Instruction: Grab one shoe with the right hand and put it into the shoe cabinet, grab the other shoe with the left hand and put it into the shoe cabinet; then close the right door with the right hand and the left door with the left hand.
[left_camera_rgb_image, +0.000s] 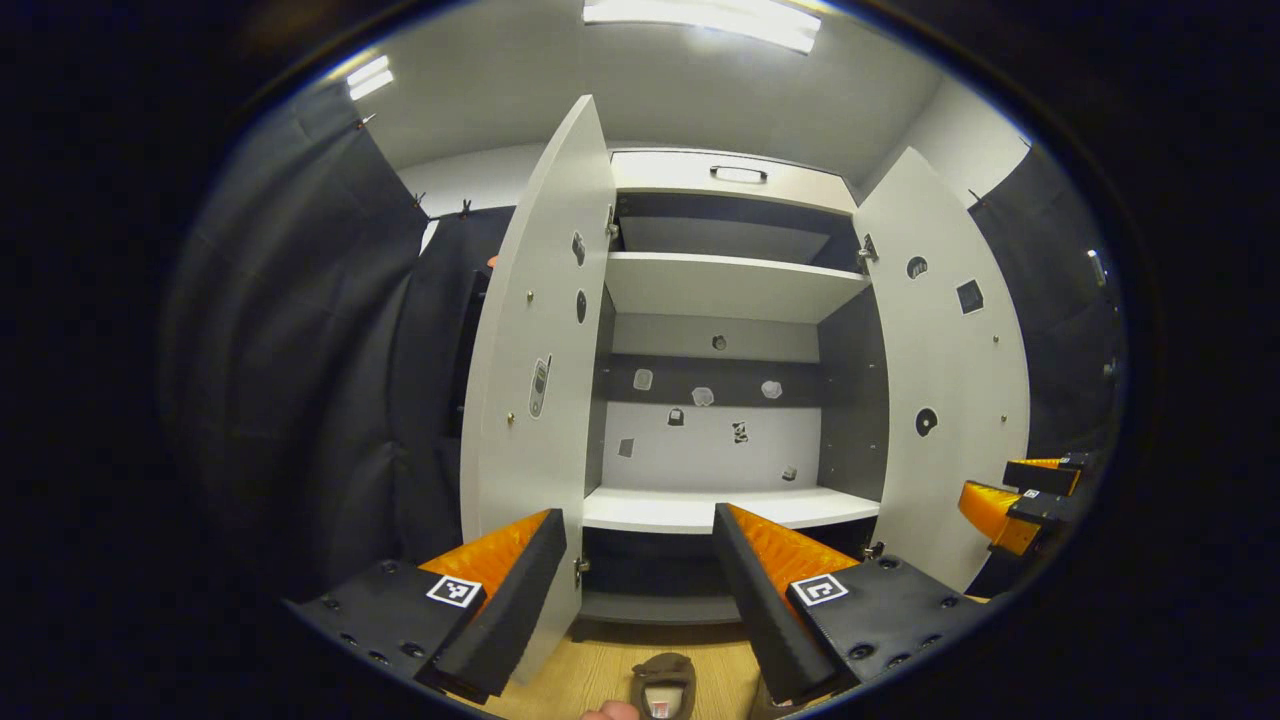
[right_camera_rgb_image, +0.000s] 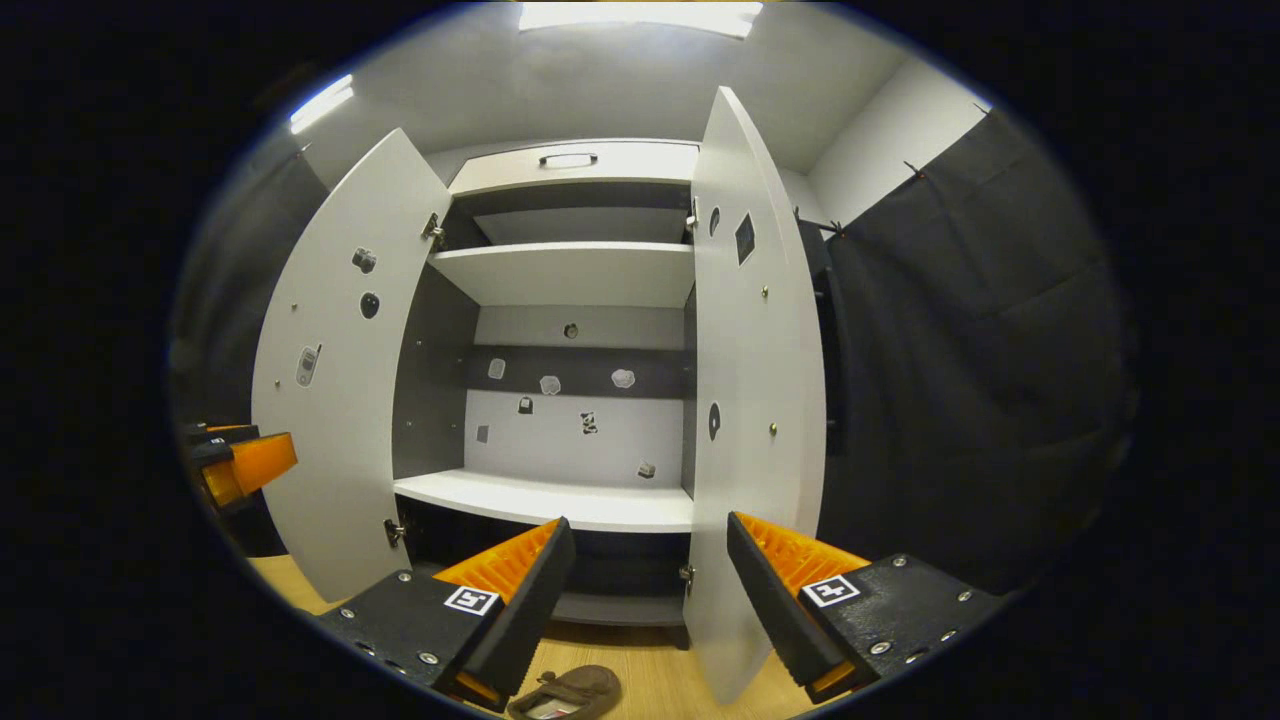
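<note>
Shoe cabinet (left_camera_rgb_image: 720, 290) stands straight ahead, both doors swung wide: left door (left_camera_rgb_image: 540, 330) and right door (left_camera_rgb_image: 950, 350) flare outward, leaving the shelves exposed for loading. Middle shelf (left_camera_rgb_image: 700, 508) bare and pale.

Left tongs (left_camera_rgb_image: 640, 570) spread wide, nothing between them, aimed at the cabinet's lower opening. Right tongs (right_camera_rgb_image: 645, 580) likewise wide and holding nothing, with the right door's edge rising just beyond their gap. Each pair hangs level and back from the cabinet, likely a start pose before reaching down.

One brown shoe (left_camera_rgb_image: 662, 685) lies on the wooden floor (left_camera_rgb_image: 590, 660) in front of the cabinet's base, below the left tongs. A brown shoe (right_camera_rgb_image: 565, 693) also sits on the floor below the right tongs; the view is cropped, so I cannot tell whether it is the same shoe or its mate.

No shoe is shelved yet; doors stay for last.
</note>
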